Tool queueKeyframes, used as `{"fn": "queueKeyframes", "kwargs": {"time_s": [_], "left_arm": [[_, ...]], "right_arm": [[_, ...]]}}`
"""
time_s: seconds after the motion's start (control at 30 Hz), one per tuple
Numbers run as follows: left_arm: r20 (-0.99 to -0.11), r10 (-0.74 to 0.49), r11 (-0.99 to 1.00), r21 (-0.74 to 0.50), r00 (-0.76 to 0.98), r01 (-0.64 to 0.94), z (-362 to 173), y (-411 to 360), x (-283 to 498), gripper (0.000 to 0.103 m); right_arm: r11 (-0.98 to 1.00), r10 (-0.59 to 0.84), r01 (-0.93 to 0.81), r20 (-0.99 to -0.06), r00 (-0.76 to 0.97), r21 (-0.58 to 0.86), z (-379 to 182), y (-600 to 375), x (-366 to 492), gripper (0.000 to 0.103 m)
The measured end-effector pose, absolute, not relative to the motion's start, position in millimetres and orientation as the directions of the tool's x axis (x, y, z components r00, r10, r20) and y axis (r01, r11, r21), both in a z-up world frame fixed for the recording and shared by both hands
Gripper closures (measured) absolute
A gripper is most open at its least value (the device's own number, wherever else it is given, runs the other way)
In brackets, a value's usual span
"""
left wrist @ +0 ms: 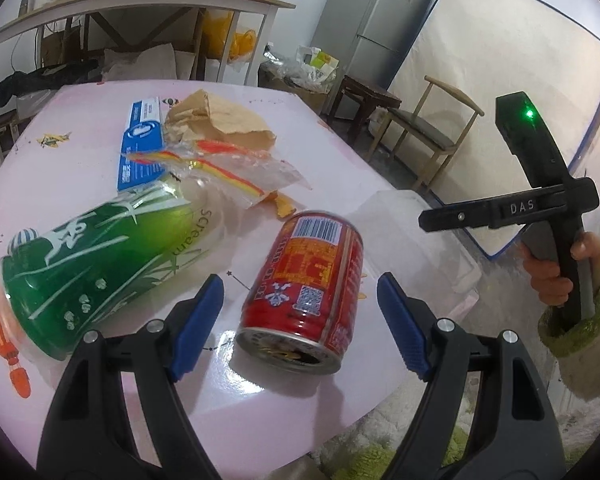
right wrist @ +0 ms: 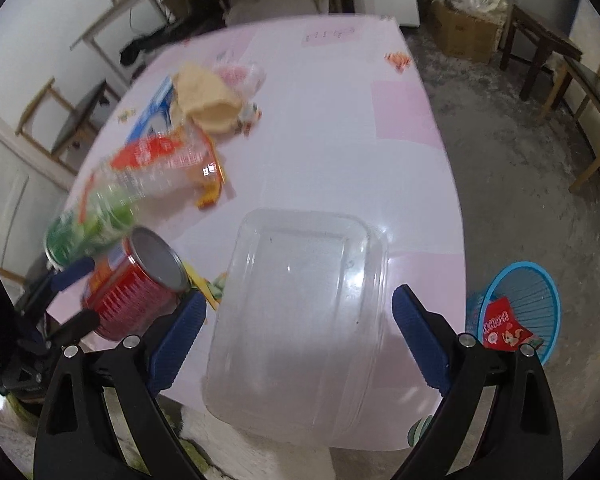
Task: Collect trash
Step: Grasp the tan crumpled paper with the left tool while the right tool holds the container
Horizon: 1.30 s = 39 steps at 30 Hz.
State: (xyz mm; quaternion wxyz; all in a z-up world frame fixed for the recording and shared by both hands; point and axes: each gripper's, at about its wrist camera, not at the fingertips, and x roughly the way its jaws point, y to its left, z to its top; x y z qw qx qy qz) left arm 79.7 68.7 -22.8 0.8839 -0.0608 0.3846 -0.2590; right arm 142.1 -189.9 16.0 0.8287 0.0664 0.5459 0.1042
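Pink bench [left wrist: 100,128] carries the trash. My left claw [left wrist: 300,320] is spread wide around a red can [left wrist: 304,288] lying on its side, pads not touching. My right claw [right wrist: 300,336] is spread over a clear tub [right wrist: 300,320], upside down at the near edge. A blue basket [right wrist: 516,300] stands on the floor.

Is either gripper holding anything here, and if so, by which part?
Nothing is held. The left gripper is open around the red can without touching it; the right gripper is open over the clear tub.
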Motion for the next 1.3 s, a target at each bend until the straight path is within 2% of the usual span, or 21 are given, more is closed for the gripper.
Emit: {"fn": "queueKeyframes", "kwargs": {"time_s": [0.1, 0.27, 0.33, 0.43, 0.6, 0.73, 0.87, 0.93, 1.03, 1.13, 1.2, 1.23, 1.3], "left_arm": [[-0.637, -0.505, 0.859, -0.304, 0.583, 0.412, -10.3, 72.5, 79.0, 0.028], [-0.591, -0.529, 0.847, -0.321, 0.609, 0.424, 40.2, 88.8, 105.4, 0.027], [-0.638, -0.466, 0.88, -0.26, 0.614, 0.397, 58.8, 89.3, 139.9, 0.022], [-0.717, -0.411, 0.892, -0.191, 0.563, 0.409, 66.9, 83.2, 198.2, 0.021], [-0.796, -0.336, 0.875, -0.065, 0.504, 0.48, 46.3, 64.6, 292.1, 0.021], [-0.868, -0.283, 0.86, -0.042, 0.407, 0.509, 10.9, 50.2, 344.0, 0.021], [-0.905, -0.258, 0.852, -0.048, 0.339, 0.521, -16.5, 40.2, 367.0, 0.021], [-0.914, -0.229, 0.837, -0.01, 0.335, 0.547, -26.3, 33.5, 368.8, 0.021], [-0.928, -0.183, 0.825, 0.035, 0.325, 0.564, -38.1, 24.5, 368.0, 0.03], [-0.94, -0.167, 0.833, 0.026, 0.296, 0.552, -47.8, 25.1, 369.4, 0.043], [-0.942, -0.183, 0.839, -0.002, 0.28, 0.543, -50.0, 27.8, 367.8, 0.055], [-0.941, -0.19, 0.843, -0.011, 0.279, 0.538, -51.0, 30.1, 367.9, 0.058], [-0.937, -0.208, 0.849, -0.031, 0.279, 0.527, -49.6, 34.6, 368.1, 0.073]], "right_arm": [[0.967, 0.255, -0.097, -0.863, 0.436, 0.236, 26.9, -190.0, 139.6, 0.012], [0.96, 0.276, -0.079, -0.852, 0.445, 0.27, 25.1, -189.5, 140.8, 0.012], [0.959, 0.278, -0.069, -0.853, 0.442, 0.276, 20.5, -189.6, 141.0, 0.012], [0.956, 0.284, -0.063, -0.853, 0.439, 0.286, 15.6, -190.1, 140.9, 0.012], [0.958, 0.274, -0.053, -0.85, 0.45, 0.281, 12.5, -195.3, 141.0, 0.012], [0.951, 0.285, -0.024, -0.848, 0.446, 0.307, 8.6, -205.2, 144.4, 0.012], [0.949, 0.287, -0.01, -0.848, 0.445, 0.316, 5.7, -209.8, 149.1, 0.012], [0.949, 0.286, -0.008, -0.85, 0.442, 0.315, 5.2, -210.8, 152.3, 0.012], [0.95, 0.282, -0.006, -0.853, 0.439, 0.311, 3.8, -210.8, 156.6, 0.012], [0.951, 0.281, -0.008, -0.854, 0.438, 0.309, 3.0, -209.3, 159.5, 0.012], [0.951, 0.282, -0.008, -0.854, 0.438, 0.31, 3.3, -208.6, 160.3, 0.012], [0.951, 0.281, -0.007, -0.853, 0.439, 0.31, 3.6, -208.1, 160.1, 0.012], [0.951, 0.28, -0.007, -0.853, 0.441, 0.309, 4.4, -207.7, 159.6, 0.012]]}}
